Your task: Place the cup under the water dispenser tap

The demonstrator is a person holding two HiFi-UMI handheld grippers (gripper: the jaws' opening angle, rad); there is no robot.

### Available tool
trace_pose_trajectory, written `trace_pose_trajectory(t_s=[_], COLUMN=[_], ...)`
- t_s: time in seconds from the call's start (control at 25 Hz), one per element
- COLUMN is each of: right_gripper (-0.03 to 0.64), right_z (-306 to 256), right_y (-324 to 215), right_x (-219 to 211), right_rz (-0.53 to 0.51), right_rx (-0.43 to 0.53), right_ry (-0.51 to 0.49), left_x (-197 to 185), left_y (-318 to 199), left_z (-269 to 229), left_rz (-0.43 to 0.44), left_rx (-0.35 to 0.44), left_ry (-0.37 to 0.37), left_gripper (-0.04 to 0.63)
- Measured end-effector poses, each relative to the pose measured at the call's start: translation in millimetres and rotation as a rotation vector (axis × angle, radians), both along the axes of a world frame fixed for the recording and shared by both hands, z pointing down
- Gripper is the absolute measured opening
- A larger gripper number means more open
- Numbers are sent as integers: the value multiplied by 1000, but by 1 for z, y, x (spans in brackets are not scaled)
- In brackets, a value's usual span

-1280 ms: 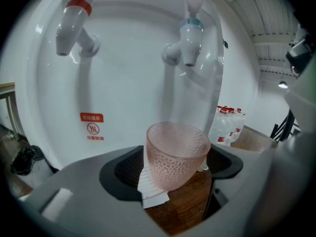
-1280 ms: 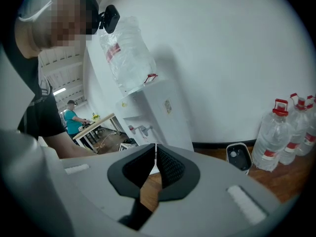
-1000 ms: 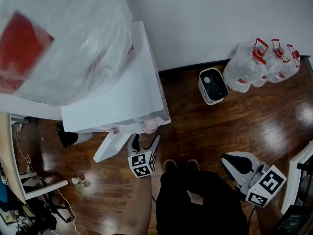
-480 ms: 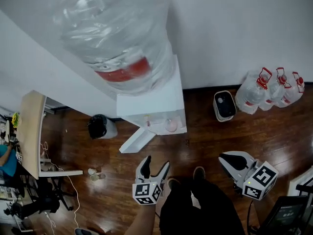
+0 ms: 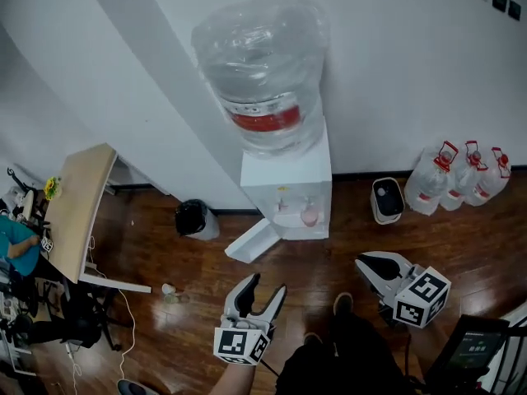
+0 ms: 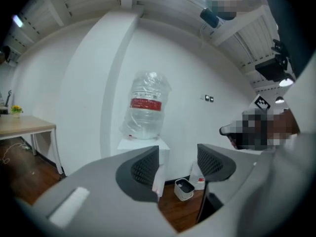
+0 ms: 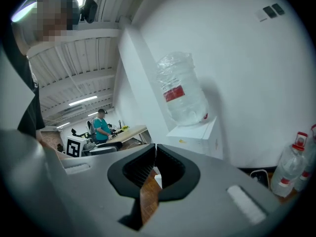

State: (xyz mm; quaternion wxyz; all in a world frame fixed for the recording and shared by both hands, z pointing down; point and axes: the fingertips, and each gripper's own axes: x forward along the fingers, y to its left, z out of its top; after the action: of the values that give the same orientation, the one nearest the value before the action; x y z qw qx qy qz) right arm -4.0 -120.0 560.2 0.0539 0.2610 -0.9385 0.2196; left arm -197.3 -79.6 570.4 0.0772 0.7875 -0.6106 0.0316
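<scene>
**Head view, from above.** A white box-shaped water dispenser stands against the white wall. It carries an upturned large clear plastic bottle with a red label.

**Cup.** The small pink cup stands upright in the dispenser's front recess, below the taps, toward the right side of the recess as seen. Neither pair of tongs touches it.

**Left tongs.** The left tongs hang over the dark wooden floor, well apart from the dispenser, with their tips toward it. Their jaws are closing, with a clear gap between them and nothing in it. In the left gripper view the ribbed dark pads stand apart and frame only the distant dispenser and wall.

**Right tongs.** The right tongs are at the right of the view, also well apart from the dispenser, and are clenched on nothing. In the right gripper view their pads meet, leaving only a thin slit.

**Surroundings.**
- A white flat panel lies on the floor just beside the dispenser's left front corner.
- A black round bin sits by the wall to the dispenser's left.
- A small white bin with a dark top sits to the dispenser's right.
- Three clear plastic jugs with red caps stand farther right along the wall.
- A light wooden tabletop occupies the far left, with a person in a teal top beside it.
</scene>
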Motion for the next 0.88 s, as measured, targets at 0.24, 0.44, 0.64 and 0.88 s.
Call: trace_pose_trajectory(t_s=[0.24,0.44,0.64,0.88], right_gripper=[8,0,0,0], right_z=[-28,-40,-44,-55], right_y=[53,89,112,114], right_x=[-11,-16,-19,-10], right_rz=[8,33,43,8], right_rx=[41,48,66,98], right_ry=[2,-10,12,38], left_x=[1,6,10,27], left_y=[67,106,125,123], left_z=[-40,-52,-60,-69], left_rz=[26,79,89,99], left_rx=[45,34,21,26], left_ry=[-3,18,8,1], left_gripper=[378,319,318,311])
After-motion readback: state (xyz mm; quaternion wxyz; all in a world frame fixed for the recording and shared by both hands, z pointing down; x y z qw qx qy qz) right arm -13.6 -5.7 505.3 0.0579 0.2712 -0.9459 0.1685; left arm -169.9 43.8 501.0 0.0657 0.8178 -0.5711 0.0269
